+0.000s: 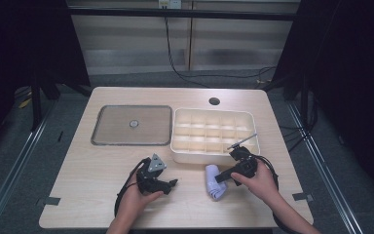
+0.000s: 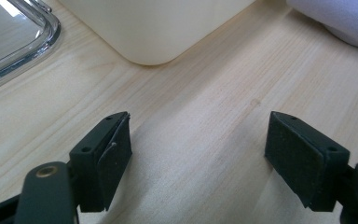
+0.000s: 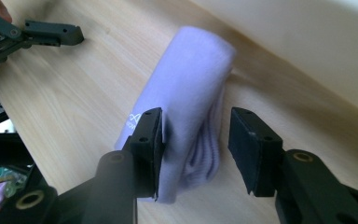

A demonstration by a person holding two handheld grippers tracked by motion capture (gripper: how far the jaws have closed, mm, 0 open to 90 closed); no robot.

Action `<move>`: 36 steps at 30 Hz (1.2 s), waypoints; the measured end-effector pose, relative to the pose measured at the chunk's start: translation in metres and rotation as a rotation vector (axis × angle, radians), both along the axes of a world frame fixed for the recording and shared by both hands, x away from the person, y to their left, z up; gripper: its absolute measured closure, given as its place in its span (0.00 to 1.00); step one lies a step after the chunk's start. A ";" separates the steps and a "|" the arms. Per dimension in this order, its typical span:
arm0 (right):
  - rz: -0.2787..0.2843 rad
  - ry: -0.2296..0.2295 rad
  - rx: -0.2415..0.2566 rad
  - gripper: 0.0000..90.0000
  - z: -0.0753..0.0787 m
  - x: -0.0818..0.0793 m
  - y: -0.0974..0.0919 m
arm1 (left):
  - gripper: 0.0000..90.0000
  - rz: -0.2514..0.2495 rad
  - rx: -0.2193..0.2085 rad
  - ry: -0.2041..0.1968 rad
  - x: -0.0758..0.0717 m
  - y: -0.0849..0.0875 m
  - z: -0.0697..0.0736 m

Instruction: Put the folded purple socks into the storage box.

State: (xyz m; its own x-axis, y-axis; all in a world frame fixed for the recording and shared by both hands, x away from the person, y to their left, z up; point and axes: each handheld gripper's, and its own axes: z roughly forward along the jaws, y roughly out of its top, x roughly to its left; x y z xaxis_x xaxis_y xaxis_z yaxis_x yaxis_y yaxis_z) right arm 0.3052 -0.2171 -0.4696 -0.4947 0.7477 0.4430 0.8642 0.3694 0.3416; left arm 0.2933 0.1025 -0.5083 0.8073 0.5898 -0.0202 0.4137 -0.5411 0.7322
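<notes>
Black right gripper (image 3: 196, 151) stands half-open around a rolled lavender cloth (image 3: 186, 93) beside the cream compartment tray (image 1: 213, 132), one pad touching; left gripper (image 2: 198, 158) gapes wide, empty.

Soft lilac cloth roll (image 3: 186, 107); pale matt wood table (image 2: 205, 140); smooth cream plastic organiser (image 1: 214, 130); glossy clear lid (image 1: 131, 125)

Cream compartment box (image 1: 214, 130) beside a clear lid (image 1: 132, 125) — wooden table (image 1: 87, 175).
</notes>
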 end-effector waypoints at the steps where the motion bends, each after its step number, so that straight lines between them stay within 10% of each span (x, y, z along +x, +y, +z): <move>1: -0.008 -0.005 -0.001 0.62 0.001 0.000 -0.001 | 0.25 0.000 -0.005 0.000 0.000 0.000 0.000; 18: -0.013 0.018 0.006 0.61 -0.008 0.003 -0.002 | 0.25 0.001 -0.004 0.001 0.000 0.000 0.000; 36: -0.017 0.025 0.017 0.82 -0.010 0.000 0.004 | 0.25 0.003 -0.001 0.001 0.000 0.000 0.000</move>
